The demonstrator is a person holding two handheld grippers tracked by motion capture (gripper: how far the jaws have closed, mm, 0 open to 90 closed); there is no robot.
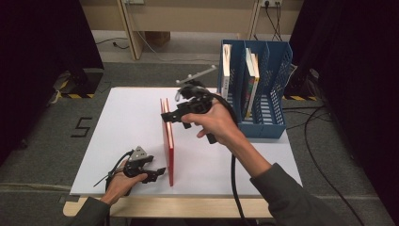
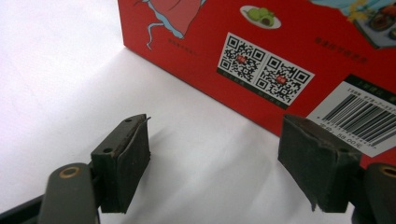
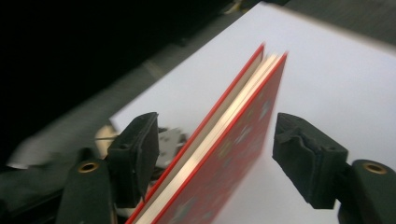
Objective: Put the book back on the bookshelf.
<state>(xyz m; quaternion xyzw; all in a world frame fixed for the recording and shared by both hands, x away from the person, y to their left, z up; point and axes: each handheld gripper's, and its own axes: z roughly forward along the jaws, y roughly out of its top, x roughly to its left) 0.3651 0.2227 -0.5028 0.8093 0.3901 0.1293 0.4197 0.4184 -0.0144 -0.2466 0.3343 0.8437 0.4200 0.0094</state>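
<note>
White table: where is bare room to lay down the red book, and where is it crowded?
The widest bare patch on the white table lies left of the upright red book, beyond the left gripper. A smaller patch lies between the book and the table's right edge, in front of the blue file rack. It is crowded where the right gripper straddles the book.

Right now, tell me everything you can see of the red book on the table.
The red book is a thin, glossy paperback standing upright on its edge on the white table. Its cover carries cartoon drawings, two QR codes and a barcode; cream pages show between the covers. The right gripper straddles its top with open jaws, not pressing. The left gripper sits open beside its near end.
</note>
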